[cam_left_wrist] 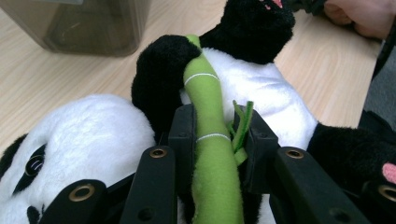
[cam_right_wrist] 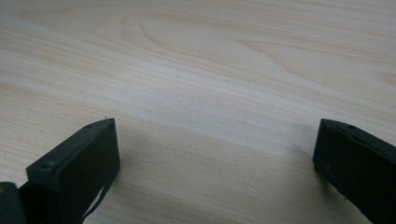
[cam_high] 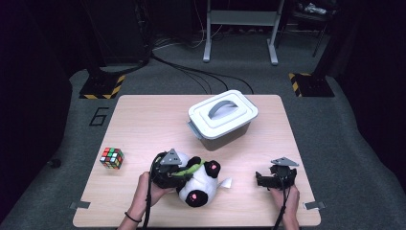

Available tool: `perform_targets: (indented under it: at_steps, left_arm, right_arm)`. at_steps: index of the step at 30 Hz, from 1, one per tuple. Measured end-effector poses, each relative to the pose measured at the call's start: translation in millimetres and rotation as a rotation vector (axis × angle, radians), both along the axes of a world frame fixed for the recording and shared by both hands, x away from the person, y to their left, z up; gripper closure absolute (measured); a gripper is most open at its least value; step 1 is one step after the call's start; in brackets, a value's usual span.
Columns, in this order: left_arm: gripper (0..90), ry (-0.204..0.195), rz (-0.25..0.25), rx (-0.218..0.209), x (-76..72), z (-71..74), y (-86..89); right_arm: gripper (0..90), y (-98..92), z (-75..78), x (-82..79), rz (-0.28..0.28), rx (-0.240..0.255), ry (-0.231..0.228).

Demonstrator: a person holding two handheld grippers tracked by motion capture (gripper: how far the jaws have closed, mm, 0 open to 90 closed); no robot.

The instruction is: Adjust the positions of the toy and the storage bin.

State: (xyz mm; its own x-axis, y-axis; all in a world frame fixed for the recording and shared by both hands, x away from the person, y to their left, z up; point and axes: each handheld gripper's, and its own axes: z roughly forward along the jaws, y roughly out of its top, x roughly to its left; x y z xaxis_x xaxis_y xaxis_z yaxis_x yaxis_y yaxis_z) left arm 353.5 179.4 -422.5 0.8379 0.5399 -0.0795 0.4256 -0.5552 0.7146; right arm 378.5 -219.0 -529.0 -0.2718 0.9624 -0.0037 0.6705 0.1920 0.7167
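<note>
Panda plush point(cam_high: 198, 184) is found lying on its back at the near edge of the wooden table point(cam_high: 143, 124), between the two hands. A green bamboo stalk point(cam_left_wrist: 212, 154) sewn against its white belly is seen clamped between the jaws of the left gripper point(cam_left_wrist: 212, 140), whose pads press on the stalk from both sides; the upper end of the stalk is tucked under a black paw. In the high view the left gripper point(cam_high: 168, 167) is observed lying against the plush at its left side. The right gripper point(cam_high: 274, 179) is held well apart to the right, low over bare wood, with its jaws spread wide and nothing between them. A colour cube point(cam_high: 111, 158) is noted near the left edge. Farther back, a grey lidded box point(cam_high: 222, 119) with a handle is recorded standing closed.
</note>
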Motion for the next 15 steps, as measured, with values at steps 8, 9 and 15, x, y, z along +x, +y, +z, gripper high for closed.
perform_targets:
  at_steps: [8,9,15]
  left_arm:
    - [47.5,0.025,0.112,-0.031,-2.9,-6.8,6.9]
    - [46.6,0.023,0.130,-0.029,-4.2,-7.0,6.0]
    - [47.5,-0.009,0.188,0.019,-12.8,-12.8,-4.9]
  right_arm:
    - [0.0,0.0,0.0,0.0,0.000,0.000,0.000]
    - [0.0,0.0,0.0,0.0,0.000,0.000,0.000]
    - [0.0,0.0,0.0,0.0,0.000,0.000,0.000]
